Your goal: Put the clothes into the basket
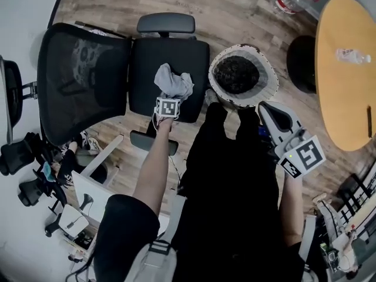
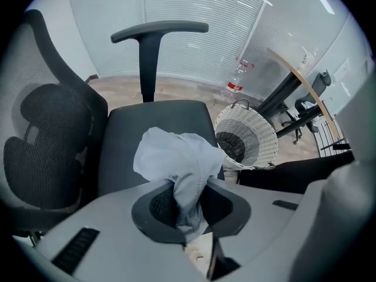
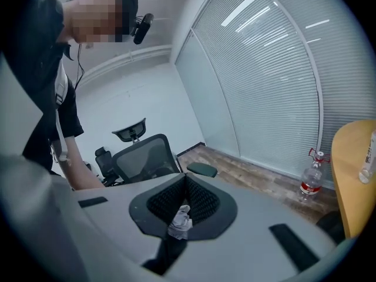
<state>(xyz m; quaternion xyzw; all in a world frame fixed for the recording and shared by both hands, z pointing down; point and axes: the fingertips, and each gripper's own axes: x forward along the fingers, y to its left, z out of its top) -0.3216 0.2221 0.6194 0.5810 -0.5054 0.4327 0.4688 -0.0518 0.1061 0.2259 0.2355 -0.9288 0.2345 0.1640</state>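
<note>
A light grey garment [image 1: 172,82] hangs bunched over the black seat [image 1: 144,69] of an office chair, with my left gripper [image 1: 169,96] shut on it. In the left gripper view the garment [image 2: 176,154] is pinched between the dark pads [image 2: 157,207] and billows out past them. A white wicker basket [image 1: 267,90] with dark clothes in it stands on the floor right of the seat, and it shows as the basket [image 2: 258,137] in the left gripper view. My right gripper [image 1: 271,111] is below and right of the basket, its jaws closed on a small grey scrap of cloth [image 3: 180,219].
The chair's mesh back [image 1: 76,78] lies to the left, an armrest [image 1: 165,22] beyond the seat. A round wooden table [image 1: 346,87] with a bottle [image 1: 352,56] is at the right. A water bottle [image 1: 288,2] stands on the floor. More chairs [image 1: 23,157] crowd the left.
</note>
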